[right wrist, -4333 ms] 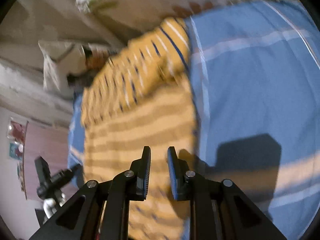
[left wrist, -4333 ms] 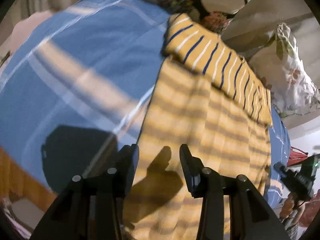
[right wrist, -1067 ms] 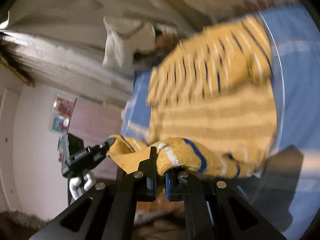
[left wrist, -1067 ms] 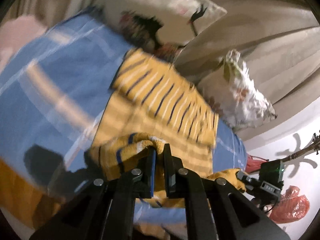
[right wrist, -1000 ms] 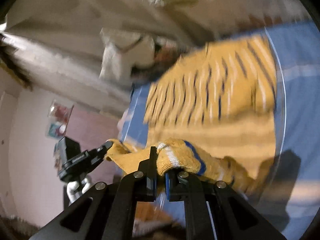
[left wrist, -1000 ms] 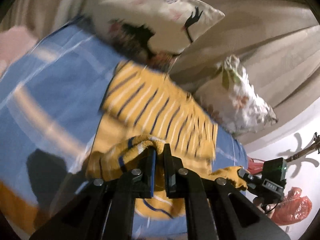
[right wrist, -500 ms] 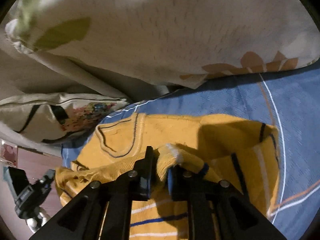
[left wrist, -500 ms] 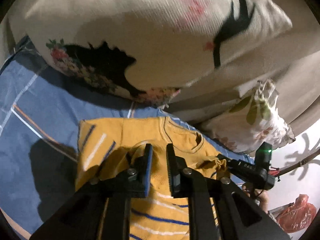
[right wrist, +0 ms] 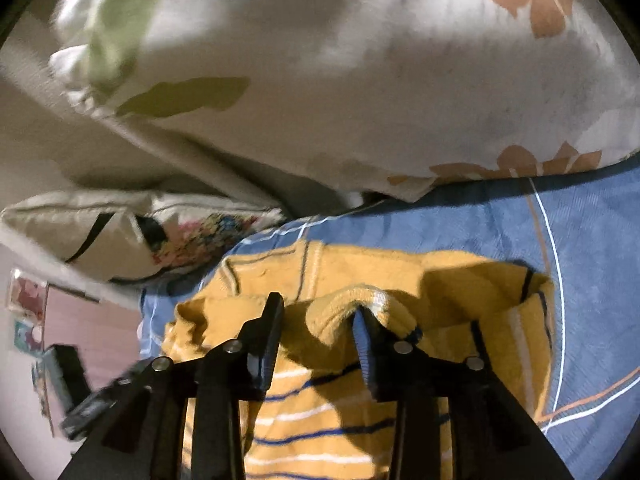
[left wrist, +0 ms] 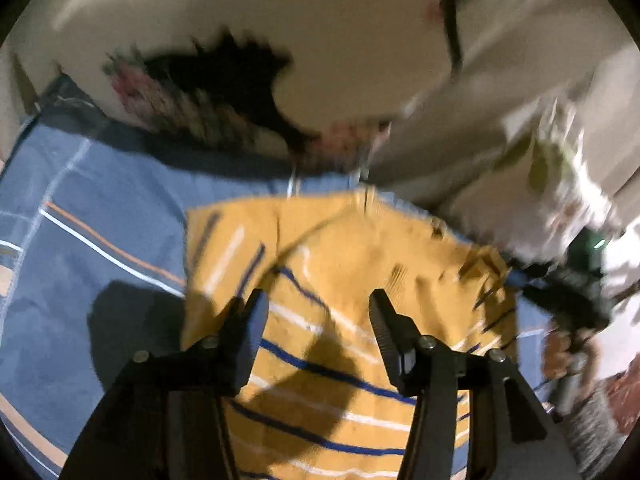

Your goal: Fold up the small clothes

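A yellow sweater (left wrist: 344, 264) with blue and white stripes lies folded over on a blue bedsheet (left wrist: 80, 240), its collar toward the pillows. My left gripper (left wrist: 316, 304) is open and empty just above the sweater's folded layer. In the right wrist view the sweater (right wrist: 440, 280) lies under my right gripper (right wrist: 318, 312), which is open; a ridge of the hem (right wrist: 360, 300) still drapes against its right finger (right wrist: 364, 344). The other gripper shows at the right edge of the left wrist view (left wrist: 568, 288).
A cream pillow with a black bird print (left wrist: 280, 40) leans right behind the sweater. A white floral pillow (right wrist: 360, 60) looms close over the right gripper. The blue sheet (right wrist: 592, 260) stretches to the right. A wall with pictures (right wrist: 28, 308) is at the left.
Both grippers carried the sweater's lower hem up to the collar end, laid it down and opened their jaws. The sweater now lies folded in half.
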